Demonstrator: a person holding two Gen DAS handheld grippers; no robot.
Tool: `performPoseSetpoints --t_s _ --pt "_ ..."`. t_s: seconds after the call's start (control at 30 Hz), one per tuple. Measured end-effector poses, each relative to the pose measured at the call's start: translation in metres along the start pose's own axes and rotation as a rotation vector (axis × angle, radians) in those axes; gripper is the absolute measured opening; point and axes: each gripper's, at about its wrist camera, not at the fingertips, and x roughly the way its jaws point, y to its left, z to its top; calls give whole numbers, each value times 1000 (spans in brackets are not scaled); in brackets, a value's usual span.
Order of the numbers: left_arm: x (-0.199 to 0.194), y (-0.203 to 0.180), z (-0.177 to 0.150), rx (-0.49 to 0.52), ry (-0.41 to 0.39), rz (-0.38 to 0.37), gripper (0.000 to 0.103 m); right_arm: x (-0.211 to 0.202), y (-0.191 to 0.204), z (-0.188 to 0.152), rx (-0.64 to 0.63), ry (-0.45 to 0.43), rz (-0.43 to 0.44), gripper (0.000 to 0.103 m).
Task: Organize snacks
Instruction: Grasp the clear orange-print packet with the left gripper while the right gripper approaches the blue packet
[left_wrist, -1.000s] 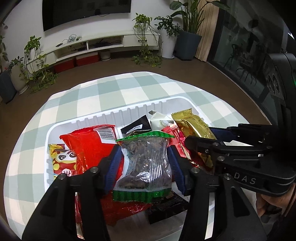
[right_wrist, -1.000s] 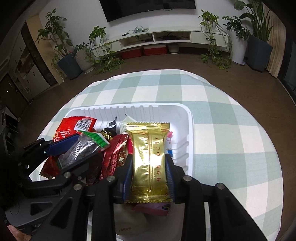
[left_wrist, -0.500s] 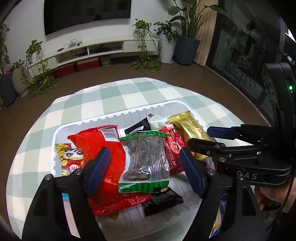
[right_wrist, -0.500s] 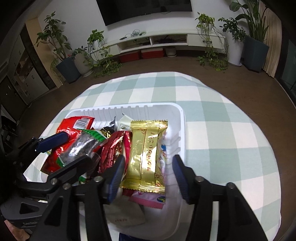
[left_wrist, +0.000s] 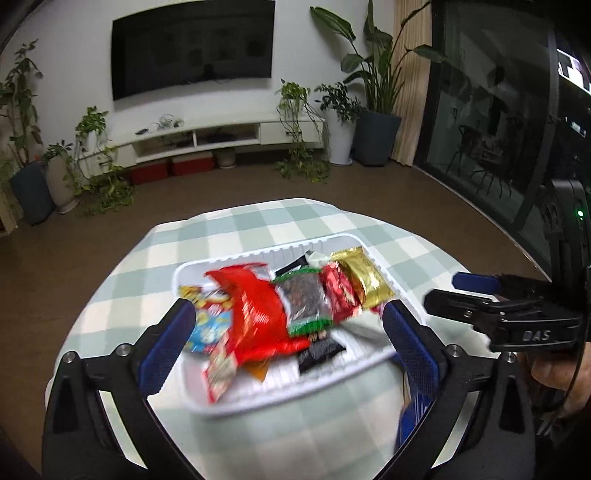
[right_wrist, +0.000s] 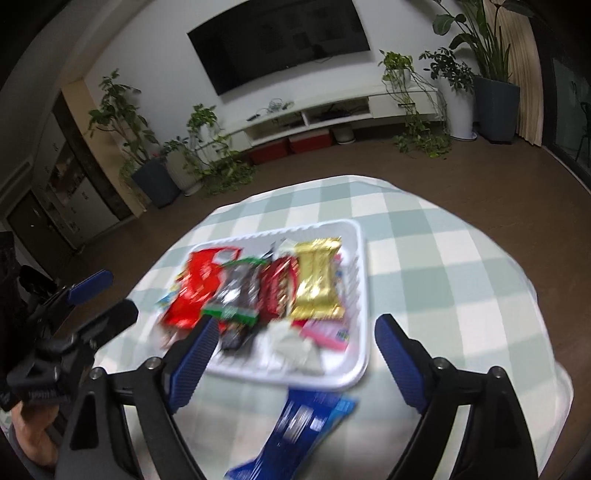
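A white tray (left_wrist: 280, 404) (right_wrist: 360, 266) on the checked tablecloth holds several snack packs. A clear green-edged pack (left_wrist: 306, 299) (right_wrist: 236, 291) lies in its middle, a gold bar (left_wrist: 364, 277) (right_wrist: 317, 280) at its right, a big red bag (left_wrist: 255, 314) (right_wrist: 195, 288) at its left. My left gripper (left_wrist: 288, 319) hangs above the tray's near side, its jaws opening wide with nothing pressed between them. My right gripper (right_wrist: 293, 332) likewise hovers near the tray's front, jaws opening and empty. A blue pack (right_wrist: 299, 424) lies on the cloth in front of the tray.
The round table's green-and-white cloth (right_wrist: 443, 277) spreads to the right of the tray. The right gripper's body (left_wrist: 517, 314) shows at the right of the left wrist view, the left one (right_wrist: 74, 306) at the left of the right wrist view. Potted plants and a TV bench stand beyond.
Both grippers let go: the left released the clear green-edged pack, the right the gold bar. Both have opened wide and pulled back and up, so the tray looks smaller.
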Motion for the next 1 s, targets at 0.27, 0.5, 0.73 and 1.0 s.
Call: performPoseSetpoints --t_s 0.27,0.5,0.73,1.0 --pt "-44 14 -81 -131 159 74 103 -34 23 -70 8 12 5 90" --pt "-43 5 -149 -196 285 140 101 -37 28 -119 57 48 2 90" --pt "-37 -22 -161 -135 310 139 91 -42 36 -137 34 54 -11 90" --pt "-20 -27 -168 -139 361 117 72 -46 44 -145 10 55 -10 89"
